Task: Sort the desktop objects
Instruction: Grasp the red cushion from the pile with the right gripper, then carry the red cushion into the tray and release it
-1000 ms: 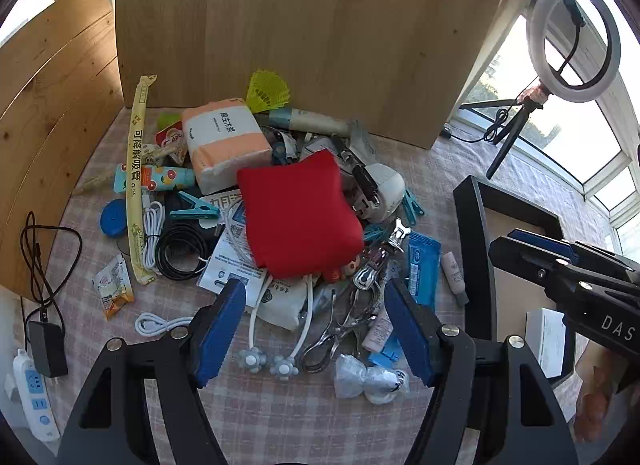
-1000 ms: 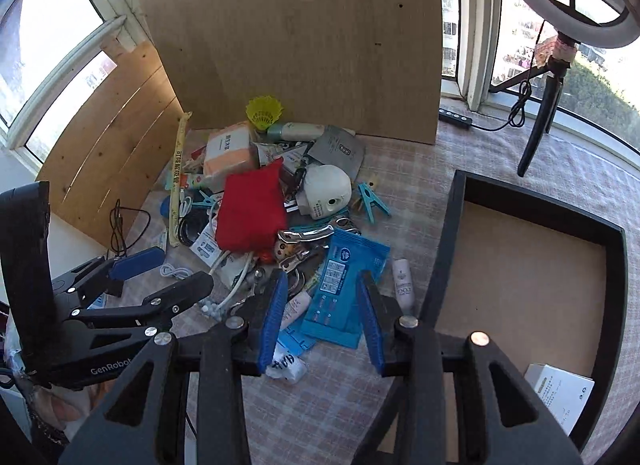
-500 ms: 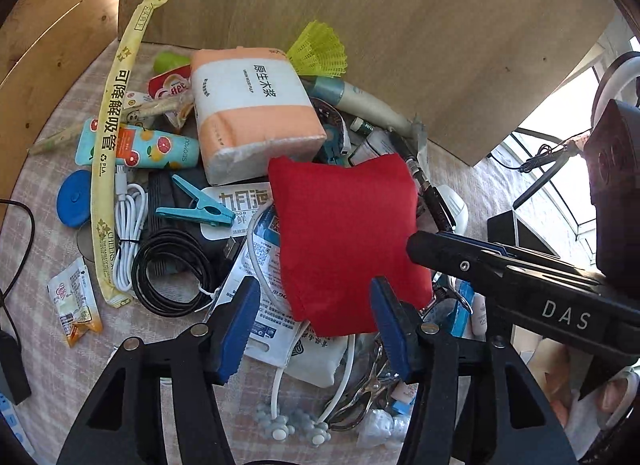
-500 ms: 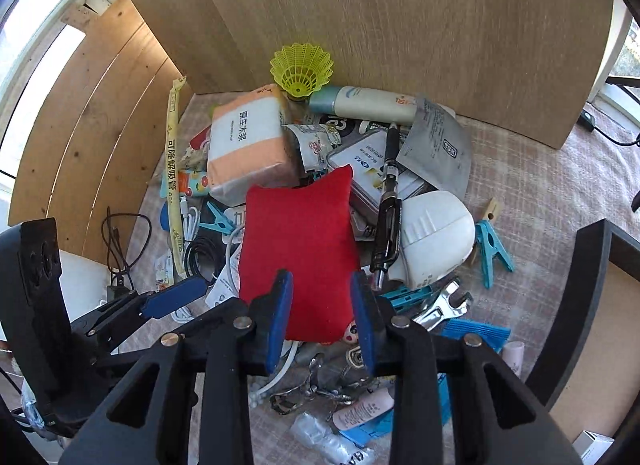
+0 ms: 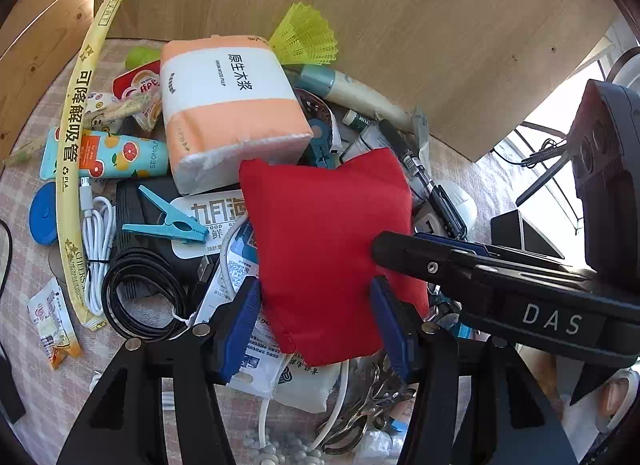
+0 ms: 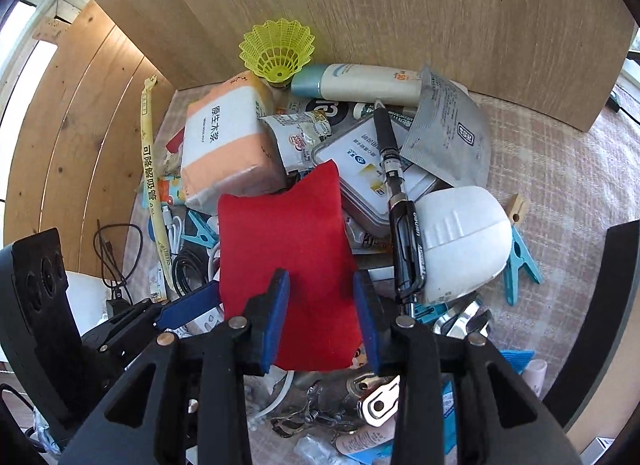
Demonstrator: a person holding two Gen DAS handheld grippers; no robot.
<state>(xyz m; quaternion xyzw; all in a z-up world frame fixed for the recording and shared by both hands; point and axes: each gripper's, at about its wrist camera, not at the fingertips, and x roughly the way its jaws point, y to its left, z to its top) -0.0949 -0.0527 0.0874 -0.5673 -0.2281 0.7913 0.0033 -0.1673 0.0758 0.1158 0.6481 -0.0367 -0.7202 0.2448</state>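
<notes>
— Both of your claws sit over the same soft red fabric pouch (image 5: 328, 253). Your left gripper (image 5: 316, 325) has its blue-padded fingers spread apart, one on each side of the pouch's near end; whether the pads touch the cloth, I cannot tell.

— And my right one?

— Your right gripper (image 6: 322, 317) is parted too, blue pads (image 6: 276, 313) straddling the near part of the pouch, with red cloth showing in the gap. From the left wrist view its black arm crosses in from your right, tip against the pouch's right edge.

— Where does the pouch lie in the pile?

— On top of the heap, on the pink checked tablecloth (image 6: 568, 169). Just behind it is the orange-and-white wrapped tissue pack (image 5: 228, 105), and behind that the yellow plastic shuttlecock (image 6: 278, 49) against the wooden board (image 6: 400, 5). To your right of the pouch a black pen (image 6: 400, 217) lies across a clear-lidded box and a white domed plastic case (image 6: 460, 241).

— And on my left?

— A light blue plastic clothes peg (image 5: 168, 221) rests on a white card, with a coiled black cable (image 5: 140, 293) near it and a long yellow paper-wrapped straw packet (image 5: 76, 153) running along the pile's left edge. Under the pouch's near end you can see white printed sachets and a white cord.
</notes>
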